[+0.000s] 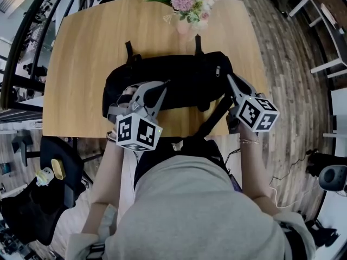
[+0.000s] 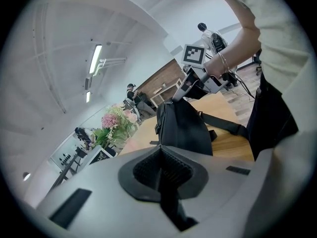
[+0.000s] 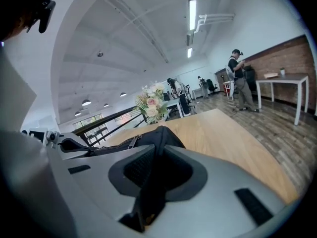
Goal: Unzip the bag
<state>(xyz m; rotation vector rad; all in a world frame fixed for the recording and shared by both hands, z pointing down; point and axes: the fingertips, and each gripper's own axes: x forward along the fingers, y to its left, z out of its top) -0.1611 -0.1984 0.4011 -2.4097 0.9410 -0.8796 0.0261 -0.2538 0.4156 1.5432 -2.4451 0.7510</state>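
No readable text, no legible labels

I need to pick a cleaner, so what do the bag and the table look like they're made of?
Bag: black woven fabric, possibly nylon; matte, with soft folds and a sewn strap. Table: light wood or wood-look veneer, I can't tell which; smooth, low sheen, even tan colour.

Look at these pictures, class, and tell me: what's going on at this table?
A person at a wooden table holds a gripper in each hand and works on a black bag lying across it. The right gripper is clamped on fabric at the bag's right end. The left gripper is over the bag's left part, jaws shut; what it pinches isn't clear. Flowers stand behind the bag.
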